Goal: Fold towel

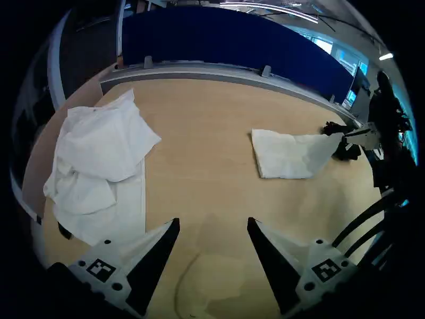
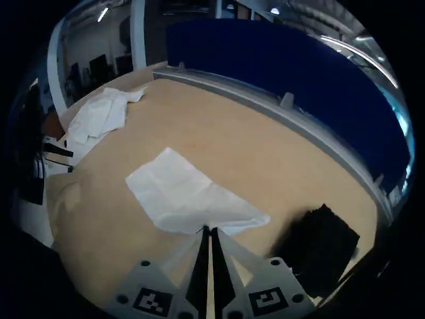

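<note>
So, we've got the right gripper [image 2: 209,229] with its jaws pressed together on the near edge of the towel [image 2: 180,194], pinching it right where the cloth comes to a point. Our guess is that's the grip for pulling that edge over into the next fold. The towel looks folded at least once and lies flat on the wooden surface [image 2: 239,138], apart from the pinched bit, which rides up a little toward the jaws.

The left gripper [image 1: 212,220] hangs back with its jaws spread wide and nothing between them, well apart from the towel. We figure it's free so it can pin or catch the other side when needed.

Counting up: two grippers, one towel being worked, and one messy pile of white cloths [image 1: 101,159] at the far left end of the surface, presumably waiting their turn. We can't tell how many are in that pile, though it looks like more than one. Also one black thing [image 2: 319,250] near the right gripper (can't make out what it is) and one blue divider [image 1: 228,42] along the back edge.
</note>
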`<state>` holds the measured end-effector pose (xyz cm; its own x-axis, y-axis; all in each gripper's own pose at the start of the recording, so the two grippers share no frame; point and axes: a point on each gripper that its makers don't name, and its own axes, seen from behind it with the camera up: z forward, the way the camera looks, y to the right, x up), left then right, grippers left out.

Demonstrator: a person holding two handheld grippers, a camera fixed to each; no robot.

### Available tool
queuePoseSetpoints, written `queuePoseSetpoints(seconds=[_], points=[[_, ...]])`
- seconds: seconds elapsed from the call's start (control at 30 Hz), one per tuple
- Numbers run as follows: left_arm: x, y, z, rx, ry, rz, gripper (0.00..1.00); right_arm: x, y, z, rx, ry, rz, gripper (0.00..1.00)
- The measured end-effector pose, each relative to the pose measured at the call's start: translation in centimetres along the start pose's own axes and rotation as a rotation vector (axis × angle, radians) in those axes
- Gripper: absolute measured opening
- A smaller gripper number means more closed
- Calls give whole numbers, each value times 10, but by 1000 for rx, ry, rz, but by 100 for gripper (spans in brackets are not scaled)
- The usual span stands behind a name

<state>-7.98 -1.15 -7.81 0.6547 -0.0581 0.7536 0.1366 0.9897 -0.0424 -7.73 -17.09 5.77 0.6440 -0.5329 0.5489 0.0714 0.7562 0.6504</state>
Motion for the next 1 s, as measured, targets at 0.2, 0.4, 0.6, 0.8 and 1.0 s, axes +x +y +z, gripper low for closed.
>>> queuePoseSetpoints(seconds=[0.2,0.4,0.6,0.8,1.0], points=[[-2,1,-3,-9,5,-8,95,31,-20,5,29,13,-80,3],[-4,1,-4,-16,8,-15,94,47,-33,14,43,13,-121,3],[-6,0,-5,-14,12,-20,94,59,-61,35,95,0,-174,3],[-7,-3,-6,-7,19,-22,94,61,-107,71,181,-26,-231,3],[-11,-5,-6,3,22,-24,94,56,-153,111,267,-51,-275,3]])
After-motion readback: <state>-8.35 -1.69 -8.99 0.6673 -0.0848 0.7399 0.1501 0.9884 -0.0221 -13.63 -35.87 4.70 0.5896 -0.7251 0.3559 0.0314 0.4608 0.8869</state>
